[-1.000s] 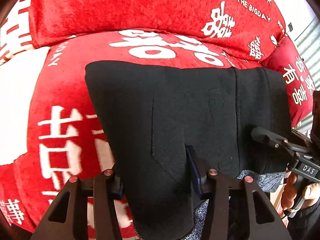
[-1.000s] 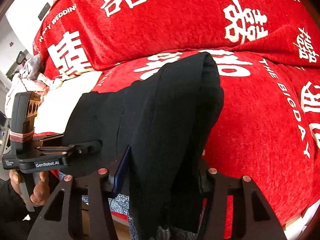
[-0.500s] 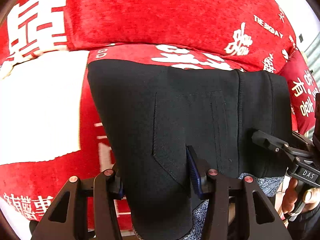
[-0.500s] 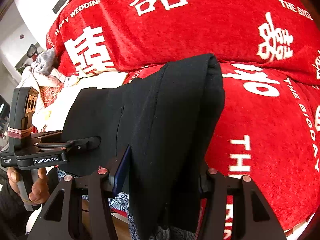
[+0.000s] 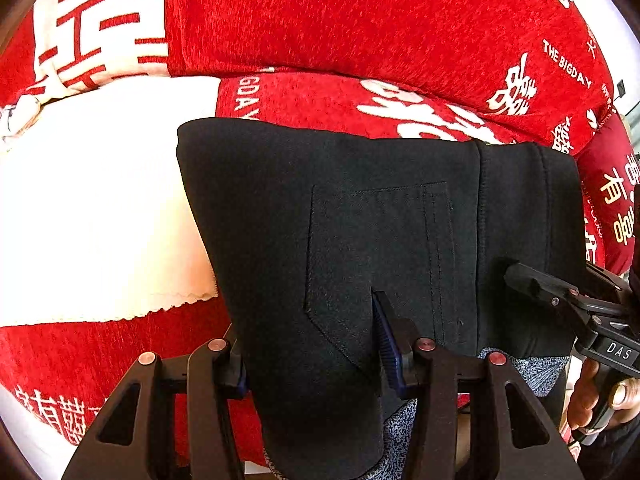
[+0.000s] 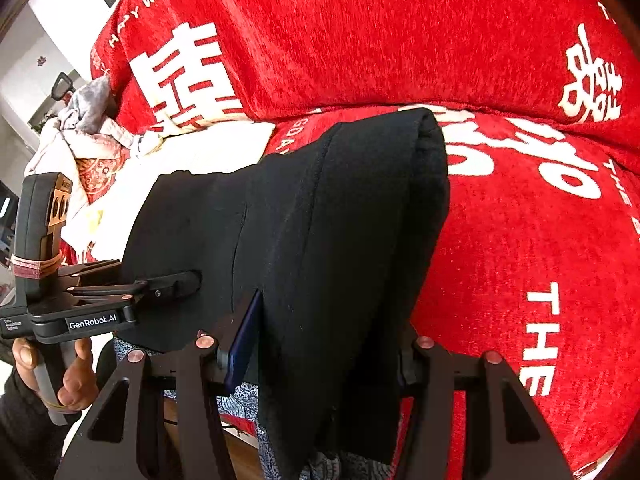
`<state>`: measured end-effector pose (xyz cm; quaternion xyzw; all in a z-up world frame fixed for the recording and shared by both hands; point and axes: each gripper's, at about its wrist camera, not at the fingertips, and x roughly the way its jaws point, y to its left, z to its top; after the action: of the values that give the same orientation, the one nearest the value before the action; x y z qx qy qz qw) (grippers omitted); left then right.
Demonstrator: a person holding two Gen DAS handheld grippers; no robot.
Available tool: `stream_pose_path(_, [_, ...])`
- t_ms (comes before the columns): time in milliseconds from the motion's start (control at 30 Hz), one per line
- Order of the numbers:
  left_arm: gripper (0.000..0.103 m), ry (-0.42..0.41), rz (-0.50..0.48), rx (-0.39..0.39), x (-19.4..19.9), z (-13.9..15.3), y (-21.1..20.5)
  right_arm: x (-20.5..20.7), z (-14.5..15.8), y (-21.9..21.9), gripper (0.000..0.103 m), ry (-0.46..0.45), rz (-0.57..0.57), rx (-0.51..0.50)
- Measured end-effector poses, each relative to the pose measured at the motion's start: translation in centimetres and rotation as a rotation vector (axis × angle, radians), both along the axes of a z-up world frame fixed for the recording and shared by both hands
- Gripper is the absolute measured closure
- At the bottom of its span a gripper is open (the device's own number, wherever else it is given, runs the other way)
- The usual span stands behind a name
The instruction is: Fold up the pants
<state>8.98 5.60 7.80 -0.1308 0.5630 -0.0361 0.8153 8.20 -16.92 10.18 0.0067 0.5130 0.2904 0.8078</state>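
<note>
We hold the folded black pants (image 5: 380, 240) up between us, in the middle of both frames, above the red sofa (image 5: 360, 20). The left gripper (image 5: 312, 356) has its fingers clamped on a thick fold of the cloth at the lower centre of the left view; the right gripper (image 6: 320, 344) grips the rolled side edge the same way in the right view.

Against the earlier frames, the pants keep the same shape and the same place between the fingers, but the background has slid. In the left view the white cloth (image 5: 100, 220) now fills much more of the left side, and the white characters on the sofa have moved toward the right. In the right view the pile of laundry (image 6: 80, 128) at the upper left has come further into frame.

The pants are matte, heavy knit with a stitched patch pocket (image 5: 380, 248) and a doubled seam. The sofa cover is nubby red chenille with white woven lettering. The white cloth has a scalloped lower edge. Blue ribbed pads (image 5: 386, 344) line the fingers.
</note>
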Motion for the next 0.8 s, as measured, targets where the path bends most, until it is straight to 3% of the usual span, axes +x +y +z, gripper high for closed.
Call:
stream_pose_path(200, [0.052, 0.029, -0.004, -0.013, 0.6, -2.1, 0.2, 1.1, -2.1, 0.0, 0.045, 0.048, -0.021, -0.019])
stream_pose_path(600, [0.047, 0.035, 0.001, -0.066, 0.5, -3.3, 1.5, 3.0, -4.1, -0.2, 0.044, 0.091, -0.048, -0.015])
stream_pose_path(700, [0.042, 0.029, 0.001, -0.072, 0.9, -3.8, 1.6, 3.2, -4.6, -0.4, 0.042, 0.096, -0.052, -0.011])
stream_pose_path(800, [0.022, 0.033, 0.022, -0.069, 1.0, -4.5, 2.0, 3.5, -5.3, -0.7, 0.035, 0.109, -0.061, -0.009])
